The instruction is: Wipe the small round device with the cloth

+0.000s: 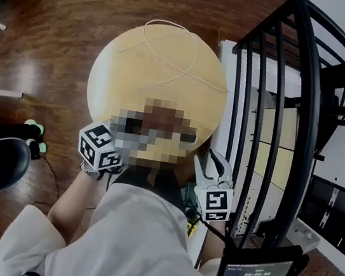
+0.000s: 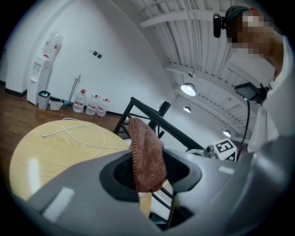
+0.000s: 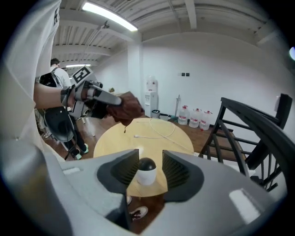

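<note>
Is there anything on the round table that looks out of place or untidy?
Only a white cable stands out: it sprawls in a loose loop across the round table, with one end lying free. Nothing looks spilled or damaged.

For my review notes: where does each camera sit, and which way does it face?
Head view: on the person's head, facing steeply down at the round table; torso and arms show.
Left gripper view: on the left tongs, facing across the table; they clamp the brown cloth; a sleeve shows at right.
Right gripper view: on the right tongs, open, the small round device between them; the left arm shows.
Shared: table and white cable.
</note>
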A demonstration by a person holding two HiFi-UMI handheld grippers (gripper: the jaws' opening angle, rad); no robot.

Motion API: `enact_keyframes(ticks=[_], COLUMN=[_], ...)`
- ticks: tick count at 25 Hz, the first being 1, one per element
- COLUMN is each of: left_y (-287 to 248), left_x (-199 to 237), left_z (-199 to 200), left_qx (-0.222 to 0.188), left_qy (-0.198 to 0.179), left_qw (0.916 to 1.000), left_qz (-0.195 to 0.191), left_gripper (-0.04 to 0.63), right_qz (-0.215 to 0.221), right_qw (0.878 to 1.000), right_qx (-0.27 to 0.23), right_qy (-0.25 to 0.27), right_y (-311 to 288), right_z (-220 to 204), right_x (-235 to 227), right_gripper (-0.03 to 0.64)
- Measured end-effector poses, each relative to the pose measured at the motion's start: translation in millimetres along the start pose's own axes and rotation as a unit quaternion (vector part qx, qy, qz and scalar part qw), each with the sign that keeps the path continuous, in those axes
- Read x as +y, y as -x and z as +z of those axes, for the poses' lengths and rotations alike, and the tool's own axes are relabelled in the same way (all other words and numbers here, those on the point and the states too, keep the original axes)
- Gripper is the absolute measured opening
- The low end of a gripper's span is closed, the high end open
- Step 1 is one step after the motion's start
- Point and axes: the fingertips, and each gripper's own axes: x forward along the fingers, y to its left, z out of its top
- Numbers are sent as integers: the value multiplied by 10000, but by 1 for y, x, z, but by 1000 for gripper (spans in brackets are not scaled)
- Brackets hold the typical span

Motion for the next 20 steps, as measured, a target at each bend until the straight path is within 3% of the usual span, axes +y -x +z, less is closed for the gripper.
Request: enact_keyframes(ticks=[7,12,16,20], left_y=[-15,-49,-63,-83], left_x=[-1,-4,-19,-21], left_z=[-4,-16,-35,-51], left_qx=[427,1016,1774,2498], left_qy=[431,560,81,-633], left_qw=[9964,9883,9755,9585], left_qz=[-595,-994,-1299,-1217], left_gripper=[155,152,152,150], right_qz=[625,918,918,885], right_qw=[9935,9878,9879,9847], right_qx=[784,1081,1124,1407], right_qy=[535,650,547,520], right_y=[-40,-63,-71,-83], right_z=[-41,-55,-57,-66], right_x=[35,38,46,47], right_gripper=[306,331,331,329])
